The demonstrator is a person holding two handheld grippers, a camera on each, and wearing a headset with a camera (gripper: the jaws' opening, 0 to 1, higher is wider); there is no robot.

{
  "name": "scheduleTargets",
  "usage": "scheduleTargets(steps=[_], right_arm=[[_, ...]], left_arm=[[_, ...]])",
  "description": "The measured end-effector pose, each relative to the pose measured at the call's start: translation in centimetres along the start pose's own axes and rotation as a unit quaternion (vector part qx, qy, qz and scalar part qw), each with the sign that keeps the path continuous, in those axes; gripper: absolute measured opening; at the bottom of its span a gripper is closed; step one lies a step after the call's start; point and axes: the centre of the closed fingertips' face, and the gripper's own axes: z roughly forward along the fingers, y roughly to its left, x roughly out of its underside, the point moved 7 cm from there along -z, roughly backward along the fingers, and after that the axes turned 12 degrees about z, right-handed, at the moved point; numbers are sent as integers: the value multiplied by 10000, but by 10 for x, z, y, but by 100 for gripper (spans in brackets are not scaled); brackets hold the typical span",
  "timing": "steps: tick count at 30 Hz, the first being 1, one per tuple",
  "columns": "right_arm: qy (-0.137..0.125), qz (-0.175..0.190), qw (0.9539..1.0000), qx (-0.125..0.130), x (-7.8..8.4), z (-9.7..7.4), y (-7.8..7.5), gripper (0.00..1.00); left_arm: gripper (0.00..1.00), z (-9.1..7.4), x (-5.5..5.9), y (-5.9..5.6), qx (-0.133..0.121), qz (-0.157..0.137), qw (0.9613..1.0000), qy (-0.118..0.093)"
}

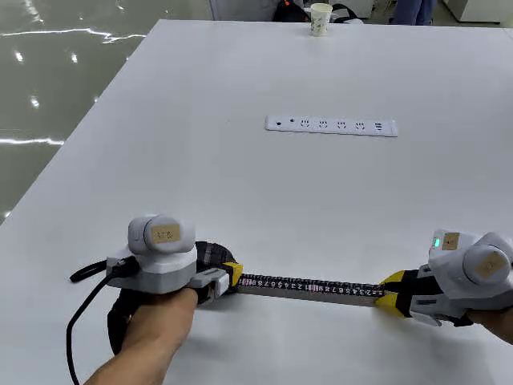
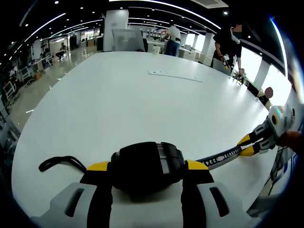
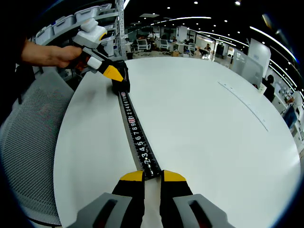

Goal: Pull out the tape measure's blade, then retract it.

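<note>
1. Tabletop (image 1: 240, 176): smooth, matt white and broad, with a long, flat white power strip (image 1: 331, 125) lying on it; that strip serves as the marker for every place below.
2. The tape measure case (image 2: 142, 159) is a rounded, chunky black body with a grey ribbed panel on its face. In the head view it lies well on the person's side of the power strip, off towards the strip's left end.
3. The left gripper (image 1: 223, 269), of pale grey plastic with yellow-tipped jaws, has its jaws closed on the case, one against each side, and a hand (image 1: 160, 321) holds the gripper from behind.
4. The blade (image 1: 309, 286) is a thin, flat metal band printed with black numerals and a patch of red ones. It runs out of the case in a straight line along the table, roughly parallel to the power strip and well nearer the person.
5. The right gripper (image 1: 390, 290) is pinched shut on the blade's free end, which sits between its two yellow tips, below the strip's right end in the head view.
6. A thin black cord loop (image 1: 84, 273) lies on the table beside the case, on the side farther from the power strip's right end.
7. A small paper cup (image 1: 321, 19) stands upright beyond the power strip, near the table's far edge.
</note>
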Motion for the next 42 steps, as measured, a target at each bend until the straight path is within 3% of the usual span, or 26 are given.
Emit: scheduleTargets(steps=[42], right_arm=[[-60, -129, 9998, -168, -25, 23, 16, 8]], left_arm=[[54, 1, 1, 2, 79, -64, 9999, 1]])
